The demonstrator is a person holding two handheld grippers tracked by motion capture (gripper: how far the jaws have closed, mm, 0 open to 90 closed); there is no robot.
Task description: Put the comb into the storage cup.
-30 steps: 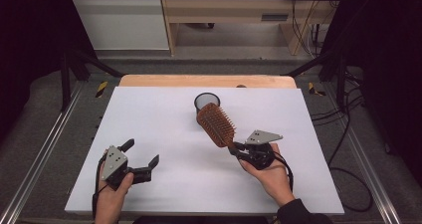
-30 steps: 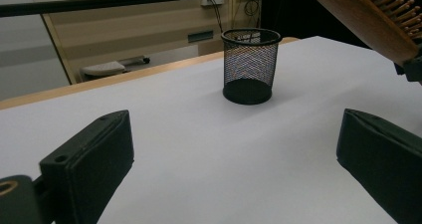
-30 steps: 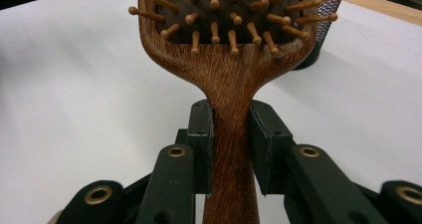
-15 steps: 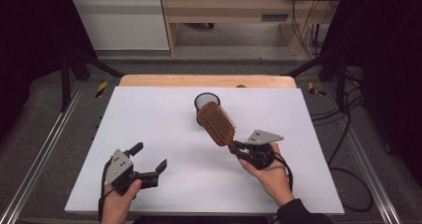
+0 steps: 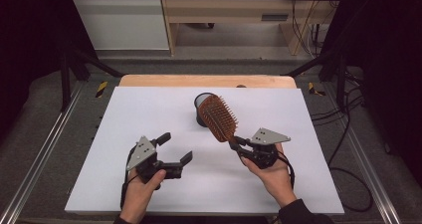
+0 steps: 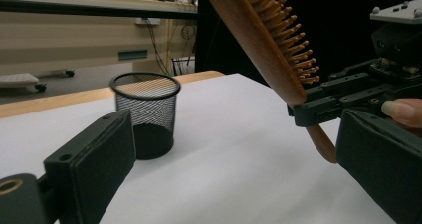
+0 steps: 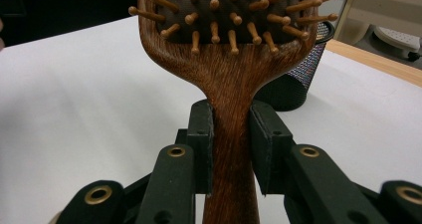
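Even overhead light brightens the white table [image 5: 149, 109], surroundings dark; near jaws in gripper views blur.

The left gripper [image 5: 174, 148] slides rightward across the table [image 5: 124, 114] — closer to the hairbrush [image 5: 219, 117] — with its jaws wide apart.

1 wooden hairbrush [image 5: 219, 117], 1 mesh cup [image 5: 201, 109], 2 claws: L [image 5: 175, 148], R [image 5: 237, 145].
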